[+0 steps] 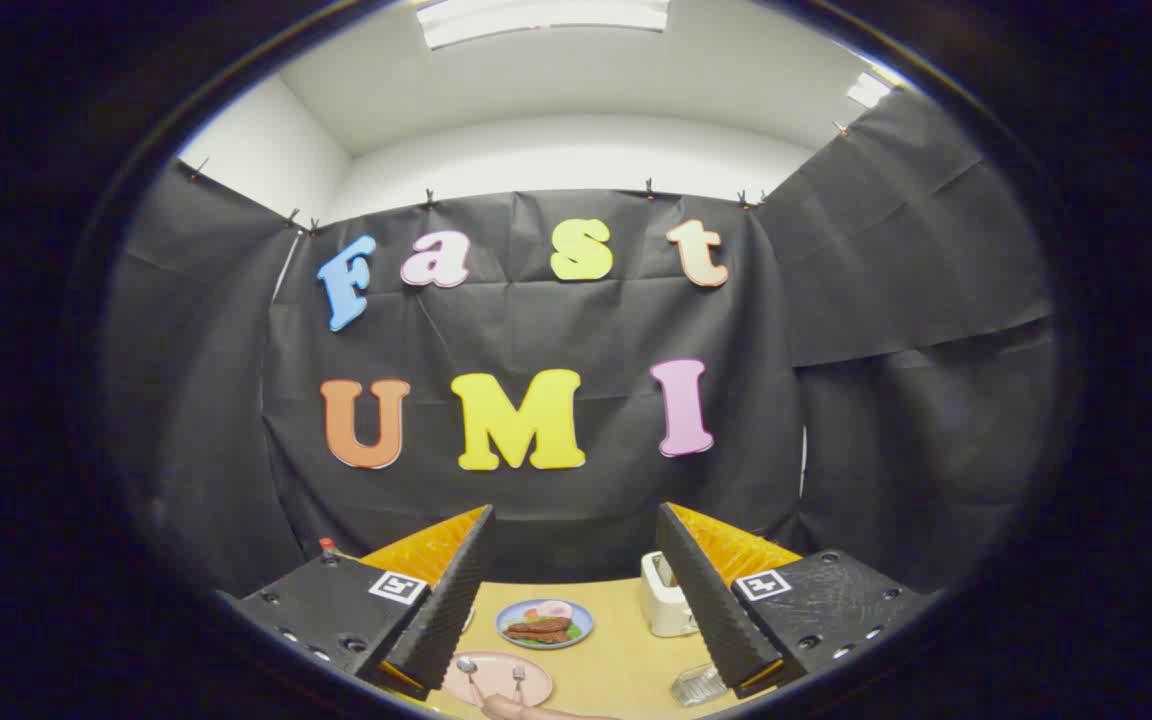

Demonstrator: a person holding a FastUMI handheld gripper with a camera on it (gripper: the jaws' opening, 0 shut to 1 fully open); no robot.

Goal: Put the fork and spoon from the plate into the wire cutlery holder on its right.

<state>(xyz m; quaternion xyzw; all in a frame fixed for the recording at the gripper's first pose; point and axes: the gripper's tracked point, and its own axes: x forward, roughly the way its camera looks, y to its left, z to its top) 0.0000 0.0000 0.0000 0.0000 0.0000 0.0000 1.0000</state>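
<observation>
Nothing done yet: small metal spoon [467, 666] and fork [519, 679] both on pink round plate [497, 679], wire cutlery holder [698, 685] empty-looking, claw [576, 585] wide open, holding nothing.

The gripper [571, 600] has two wedge-shaped fingers [446, 600] whose inner faces are ribbed with fine ridges, standing apart with a wide gap between them. Each finger is fixed to a dark, speckled block studded with round screw holes along its outer edge. On top of each block sits a small square black-and-white marker [398, 587].
</observation>
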